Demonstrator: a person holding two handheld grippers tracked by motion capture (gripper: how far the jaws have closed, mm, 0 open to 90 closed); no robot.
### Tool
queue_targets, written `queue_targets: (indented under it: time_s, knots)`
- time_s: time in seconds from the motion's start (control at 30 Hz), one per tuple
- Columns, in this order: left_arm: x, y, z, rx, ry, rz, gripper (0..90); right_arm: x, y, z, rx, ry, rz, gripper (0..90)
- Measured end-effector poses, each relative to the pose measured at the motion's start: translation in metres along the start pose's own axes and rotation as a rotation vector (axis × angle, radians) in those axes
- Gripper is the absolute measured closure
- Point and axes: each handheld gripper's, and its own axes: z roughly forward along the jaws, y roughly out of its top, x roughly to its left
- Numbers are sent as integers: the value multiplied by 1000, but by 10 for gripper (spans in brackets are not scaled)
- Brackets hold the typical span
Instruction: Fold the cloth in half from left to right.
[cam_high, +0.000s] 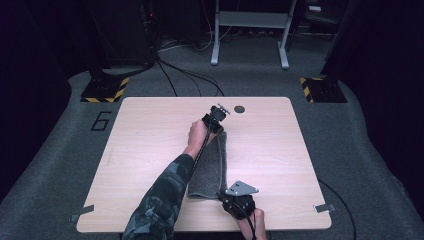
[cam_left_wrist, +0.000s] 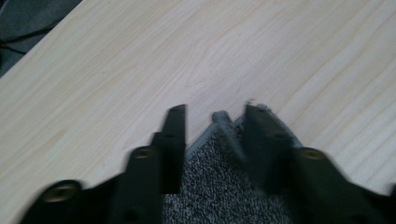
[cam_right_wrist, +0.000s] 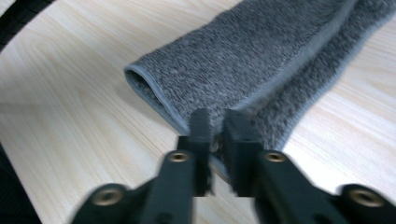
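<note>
A grey towel (cam_high: 212, 165) lies folded into a long narrow strip down the middle of the wooden table (cam_high: 145, 150). My left gripper (cam_high: 216, 116) is at the strip's far end. In the left gripper view it (cam_left_wrist: 215, 114) stands open, its jaws either side of the towel's corner (cam_left_wrist: 219, 182). My right gripper (cam_high: 221, 194) is at the near end by the table's front edge. In the right gripper view it (cam_right_wrist: 215, 116) is shut on the hem of the towel (cam_right_wrist: 261, 60), whose folded layers run away to the upper right.
A small dark round hole (cam_high: 239, 108) sits in the table just beyond the left gripper. Bare wood lies left and right of the towel. Behind the table stand a metal frame (cam_high: 250, 30) and yellow-black striped bases (cam_high: 105, 90) on the carpet.
</note>
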Motion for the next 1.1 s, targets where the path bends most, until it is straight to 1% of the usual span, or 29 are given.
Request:
queue_targets:
  time_s: [0.03,0.1,0.13,0.17,0.2,0.23,0.27,0.33,0.37,0.4,0.43,0.47,0.5,0.6,0.63,0.67,0.7,0.73,0.77,0.8,0.83,0.87,0.9,0.93,0.97,1.0,1.03,1.07,1.1]
  knots:
    - [1,0,-2,-7,-3,-10,455,-1,-1,-1,8,-9,10,679]
    - [4,0,-6,-31,-38,-44,333,-4,-5,-4,5,-20,25,600]
    - [4,0,-8,-33,-46,-50,295,-6,-6,-5,7,-28,40,553]
    - [6,-1,-11,-32,-65,-56,272,-8,-7,-6,5,-30,50,543]
    - [6,-2,-14,-34,-75,-60,250,-11,-8,-8,-5,-35,60,518]
    - [7,-3,-16,-40,-76,-58,231,-12,-8,-9,-10,-40,79,477]
    - [8,-5,-18,-43,-76,-55,219,-14,-8,-9,-19,-51,80,449]
    - [11,-11,-22,-44,-76,-64,207,-18,-6,-8,-26,-61,80,405]
    - [13,-14,-24,-43,-69,-65,200,-20,-4,-8,-27,-60,83,376]
    - [15,-17,-25,-44,-67,-65,199,-21,-2,-5,-23,-68,86,352]
    - [18,-21,-26,-50,-61,-73,196,-23,-1,-3,-18,-68,83,335]
    - [21,-26,-28,-43,-49,-78,194,-25,2,0,-11,-74,80,310]
    - [23,-30,-29,-50,-48,-89,194,-27,4,4,1,-78,67,281]
    - [33,-44,-33,-42,-36,-101,191,-31,9,13,34,-99,51,227]
    - [35,-49,-35,-29,-31,-96,191,-33,10,17,43,-101,44,212]
    - [37,-55,-36,-25,-29,-98,191,-34,10,19,44,-103,41,198]
    - [39,-61,-38,-24,-33,-103,190,-37,10,22,57,-107,20,181]
    - [39,-65,-40,-23,-39,-105,186,-37,10,25,70,-112,30,169]
    - [39,-72,-42,-26,-40,-103,186,-39,10,27,73,-114,19,166]
    - [39,-77,-44,-24,-39,-100,185,-41,10,29,80,-113,18,160]
    - [38,-82,-46,-20,-46,-100,183,-42,10,30,88,-117,19,158]
    - [36,-90,-48,-18,-48,-91,182,-43,9,31,86,-122,14,158]
    - [34,-94,-50,-22,-50,-93,179,-44,9,32,94,-125,17,158]
    - [31,-100,-52,-31,-64,-95,178,-44,8,33,96,-130,23,158]
    - [28,-106,-54,-33,-74,-95,176,-44,8,34,105,-134,30,157]
    - [24,-112,-57,-31,-80,-85,175,-45,8,35,105,-139,23,157]
    - [20,-117,-58,-29,-75,-74,175,-46,7,35,109,-144,21,157]
    - [16,-123,-60,-34,-86,-70,170,-47,6,35,112,-147,12,156]
    - [11,-127,-62,-31,-88,-59,171,-48,6,35,114,-140,11,156]
